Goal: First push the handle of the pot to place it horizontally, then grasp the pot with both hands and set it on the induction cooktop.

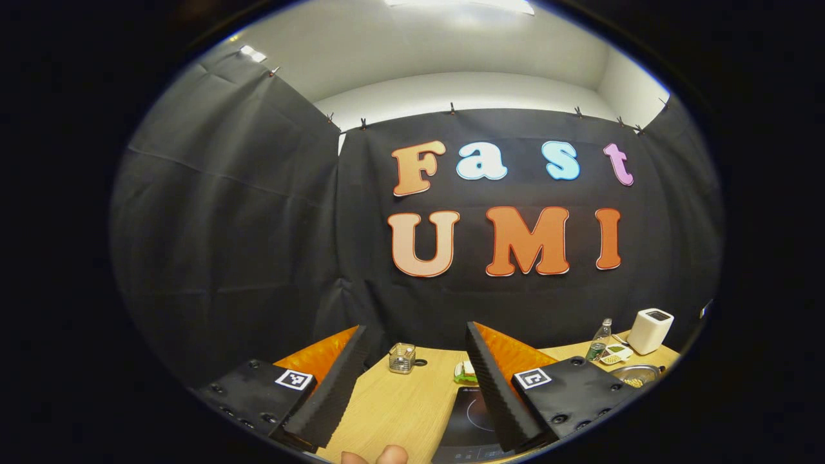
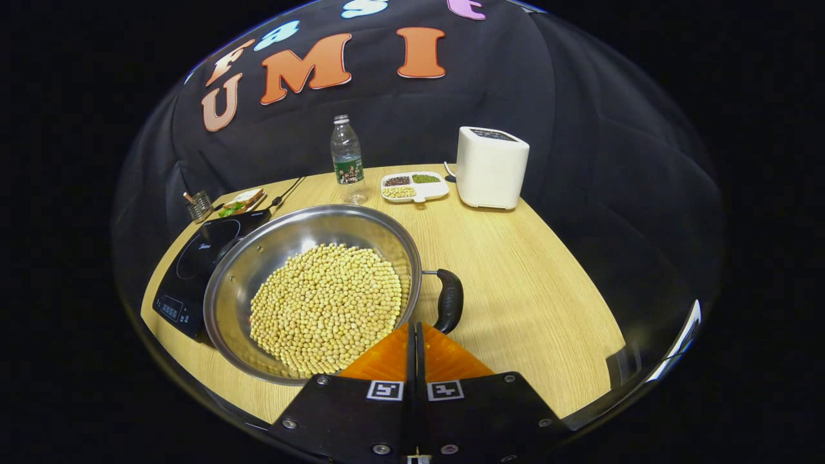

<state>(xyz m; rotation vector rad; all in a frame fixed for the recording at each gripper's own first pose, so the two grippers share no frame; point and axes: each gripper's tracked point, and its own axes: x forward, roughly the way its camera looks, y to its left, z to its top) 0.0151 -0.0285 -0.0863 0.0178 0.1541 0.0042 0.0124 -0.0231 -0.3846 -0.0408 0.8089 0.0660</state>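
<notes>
1. Left hand-held gripper is held high with its fingers spread wide and nothing between them, aimed at the booth wall over the far edge of the pale wooden surface.
2. Below it, in the left gripper view, lie part of the black glass induction cooktop, a small clear glass jar and a fingertip at the bottom edge.
3. In the right gripper view the cooktop sits at the left, and the wide, shallow stainless steel pot touches or overlaps its near corner; which, I cannot tell.
4. A thick layer of yellow soybeans makes the pot likely heavy and apt to spill if tipped. The steel rim looks slippery, so the handles seem the better hold.
5. Its black loop handle juts from the pot's right side, angled toward the camera.
6. Right hand-held gripper has its fingers pressed together, gripping nothing, its tips just at the pot's near rim beside that handle.
7. A second handle on the far side is hidden or absent; I cannot make one out.
</notes>
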